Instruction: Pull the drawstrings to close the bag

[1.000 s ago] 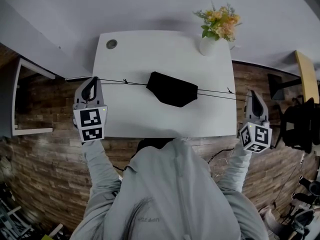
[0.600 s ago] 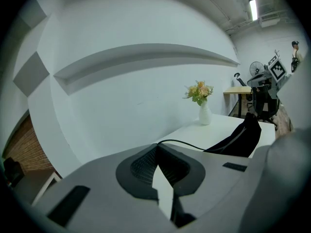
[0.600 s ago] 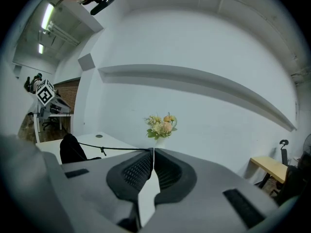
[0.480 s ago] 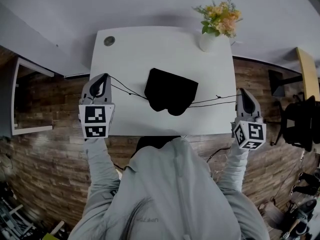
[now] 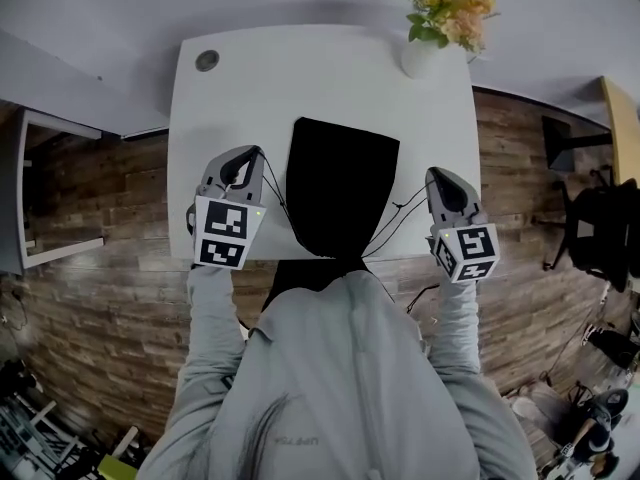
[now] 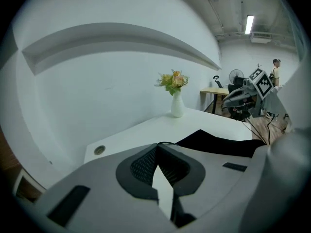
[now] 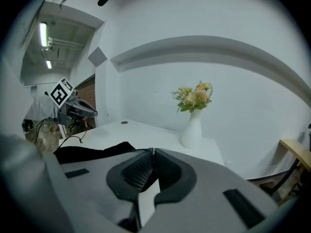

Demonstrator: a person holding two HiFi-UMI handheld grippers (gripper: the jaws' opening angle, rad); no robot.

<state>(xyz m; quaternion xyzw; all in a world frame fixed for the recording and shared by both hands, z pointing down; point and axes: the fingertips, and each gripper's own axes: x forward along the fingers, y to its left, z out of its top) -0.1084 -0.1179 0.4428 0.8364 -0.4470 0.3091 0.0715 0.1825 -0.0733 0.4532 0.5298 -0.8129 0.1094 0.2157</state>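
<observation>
The black bag lies flat on the white table, about midway across it. Its near end reaches the table's front edge, right in front of the person's chest.

The left tongs are just left of the bag and the right tongs just right of it, both over the front part of the table, pointing away from the person and tilted down.

In the left gripper view the left tongs are pressed together, with a thin black cord, the left drawstring, pinched at their tip. From above, this drawstring runs slack from the tip to the bag's near left side.

In the right gripper view the right tongs are also pressed together. The right drawstring comes in from the left and is pinched at their tip. In the head view it hangs in loose curves between the tip and the bag's near right side.

Each gripper view shows the bag lying low on the table beyond the jaws, with the other pair of tongs past it.

A white vase of yellow and orange flowers stands at the far right corner of the table. A round cap is set in the far left corner. Grey sleeves cover both of the person's arms.
</observation>
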